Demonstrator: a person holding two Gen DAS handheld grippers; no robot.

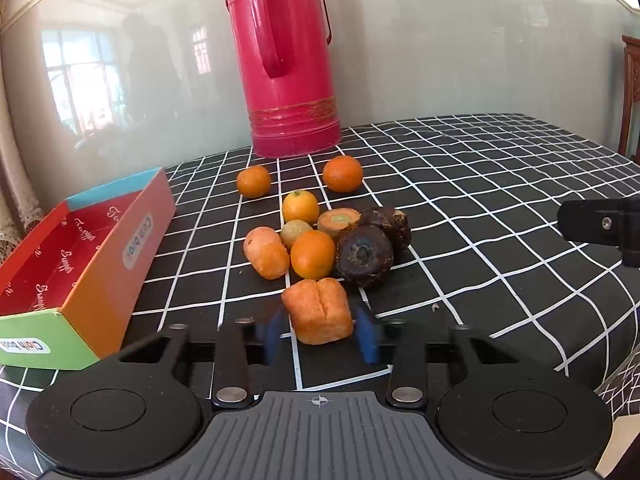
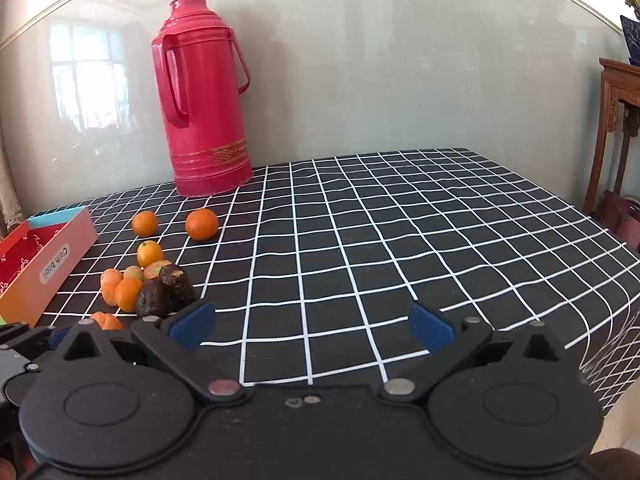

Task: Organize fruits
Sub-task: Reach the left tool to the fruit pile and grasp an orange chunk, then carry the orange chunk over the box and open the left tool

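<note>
In the left wrist view my left gripper (image 1: 320, 330) has its blue pads on either side of a split orange carrot chunk (image 1: 318, 310) that rests on the checked tablecloth; the pads look closed on it. Beyond it lies a pile: an orange (image 1: 312, 254), another carrot piece (image 1: 266, 252), a small kiwi-like fruit (image 1: 294, 232), a cut carrot end (image 1: 339, 222), a yellow-orange citrus (image 1: 300, 207) and two dark water chestnuts (image 1: 364, 256). Two oranges (image 1: 343, 174) lie farther back. My right gripper (image 2: 312, 326) is open and empty over bare cloth.
A colourful open cardboard box (image 1: 80, 264) stands at the left, also in the right wrist view (image 2: 44, 264). A tall red thermos (image 1: 288, 60) stands at the back by the wall. The table edge (image 2: 600, 280) drops off at the right, with wooden furniture (image 2: 616, 128) beyond.
</note>
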